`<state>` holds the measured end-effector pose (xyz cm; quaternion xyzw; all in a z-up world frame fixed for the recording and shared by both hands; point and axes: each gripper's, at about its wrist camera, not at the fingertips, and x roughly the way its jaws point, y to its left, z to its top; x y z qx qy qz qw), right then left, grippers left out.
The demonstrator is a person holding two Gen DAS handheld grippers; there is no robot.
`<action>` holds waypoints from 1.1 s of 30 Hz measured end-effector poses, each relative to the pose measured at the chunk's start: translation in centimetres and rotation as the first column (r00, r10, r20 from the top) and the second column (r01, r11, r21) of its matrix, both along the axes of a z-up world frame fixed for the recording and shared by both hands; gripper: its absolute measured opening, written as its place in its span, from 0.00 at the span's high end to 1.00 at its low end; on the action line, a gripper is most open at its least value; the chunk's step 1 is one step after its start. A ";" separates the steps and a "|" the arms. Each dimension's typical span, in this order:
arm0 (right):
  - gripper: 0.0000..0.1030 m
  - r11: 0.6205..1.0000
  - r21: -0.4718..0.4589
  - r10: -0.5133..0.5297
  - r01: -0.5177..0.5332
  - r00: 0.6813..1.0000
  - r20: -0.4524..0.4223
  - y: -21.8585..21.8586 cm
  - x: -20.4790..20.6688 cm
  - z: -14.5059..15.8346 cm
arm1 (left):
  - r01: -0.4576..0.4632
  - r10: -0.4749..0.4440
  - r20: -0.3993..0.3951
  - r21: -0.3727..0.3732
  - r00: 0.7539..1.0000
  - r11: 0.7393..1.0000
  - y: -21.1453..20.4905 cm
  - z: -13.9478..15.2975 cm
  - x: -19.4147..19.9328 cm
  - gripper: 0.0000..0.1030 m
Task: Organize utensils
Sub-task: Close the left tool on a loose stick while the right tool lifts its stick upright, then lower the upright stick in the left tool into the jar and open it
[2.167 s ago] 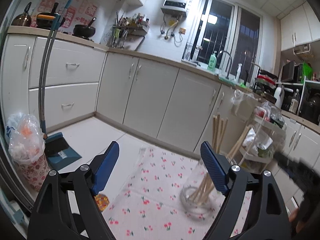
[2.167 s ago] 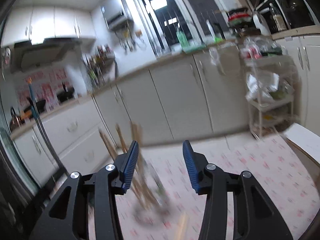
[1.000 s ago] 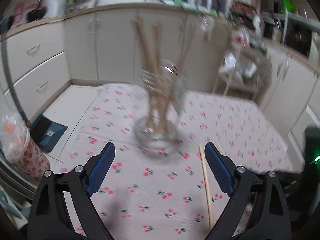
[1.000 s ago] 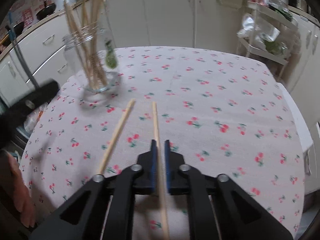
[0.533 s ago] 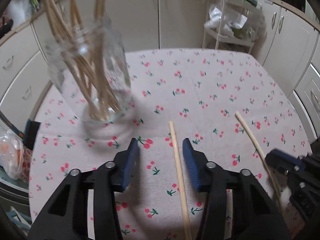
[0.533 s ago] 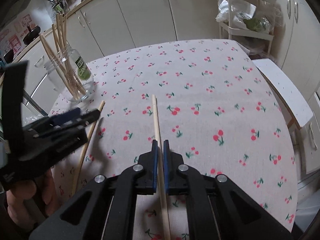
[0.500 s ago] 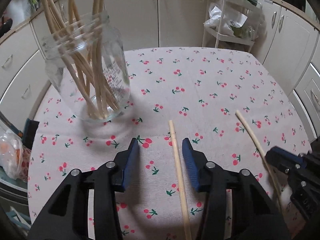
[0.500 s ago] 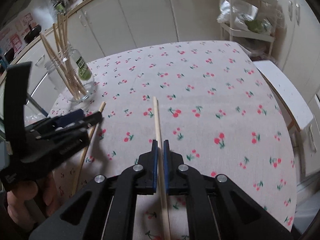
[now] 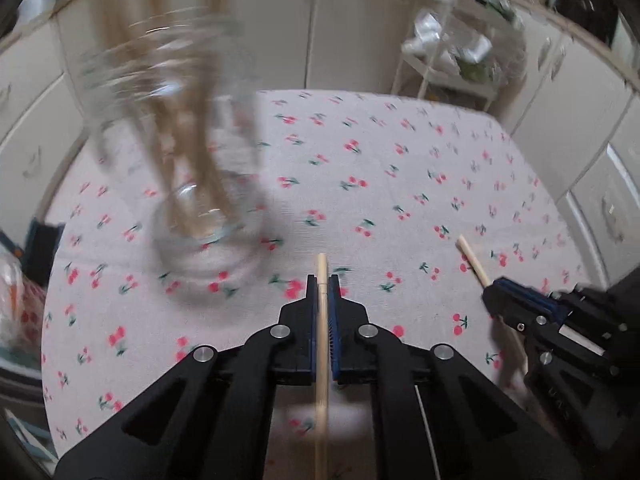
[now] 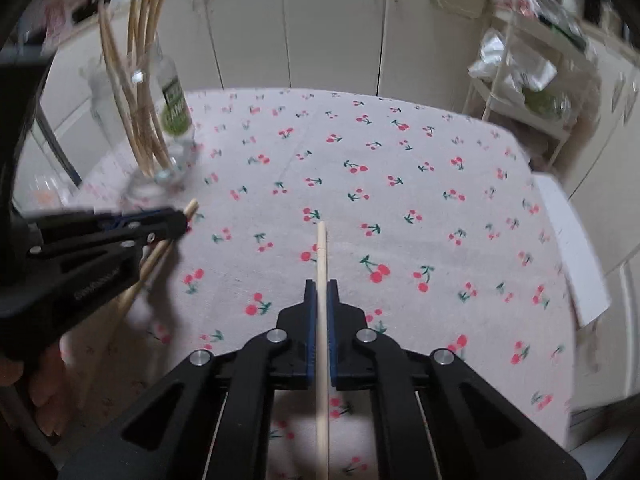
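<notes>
Two pale, round wooden chopsticks are each pinched between the blue pads of a tool. One chopstick [image 9: 321, 344] runs lengthwise through the left tool [image 9: 321, 280], its tip just past the pads. The other chopstick [image 10: 321, 280] passes likewise through the right tool [image 10: 321, 284], its tip reaching further out over the cherry-print worktop [image 10: 420, 184]. Near the worktop's far left corner stands an upright clear glass jar [image 10: 168, 136] holding a loose bundle of more wooden chopsticks [image 10: 136, 92], which lean outward above its rim.

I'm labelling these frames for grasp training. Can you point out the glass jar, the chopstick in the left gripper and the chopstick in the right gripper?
glass jar [image 10: 160, 178]: right wrist view, on its glass base.
left gripper's chopstick [image 9: 321, 266]: left wrist view, on the tip ahead of the pads.
right gripper's chopstick [image 10: 321, 252]: right wrist view, on the shaft ahead of the pads.
</notes>
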<state>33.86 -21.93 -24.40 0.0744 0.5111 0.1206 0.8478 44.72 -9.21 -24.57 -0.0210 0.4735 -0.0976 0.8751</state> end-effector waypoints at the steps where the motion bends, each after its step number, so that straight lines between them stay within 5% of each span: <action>1: 0.94 0.997 0.075 -0.030 0.030 1.000 0.000 -0.7 -0.1 0.2 | -0.010 0.010 0.022 -0.023 1.000 1.000 0.8 0.6 -0.4 0.96; 6: 0.94 0.921 0.365 -0.165 0.136 0.985 0.049 -2.6 -1.2 1.5 | -0.046 0.087 0.242 -0.170 0.966 0.984 5.6 5.6 -3.7 0.96; 14: 0.94 0.851 0.494 -0.285 0.178 0.946 0.151 -2.4 -2.3 4.5 | -0.151 0.261 0.566 -0.235 0.782 0.960 9.4 14.4 -6.4 0.96; 23: 0.94 0.849 0.503 -0.301 0.163 0.931 0.206 -2.4 -2.5 6.5 | -0.196 0.358 0.646 -0.311 0.674 0.930 10.9 18.9 -4.2 0.96; 33: 0.94 0.836 0.515 -0.330 0.190 0.923 0.196 -2.9 -2.7 5.5 | -0.209 0.417 0.660 -0.373 0.625 0.904 11.0 19.7 -0.3 0.96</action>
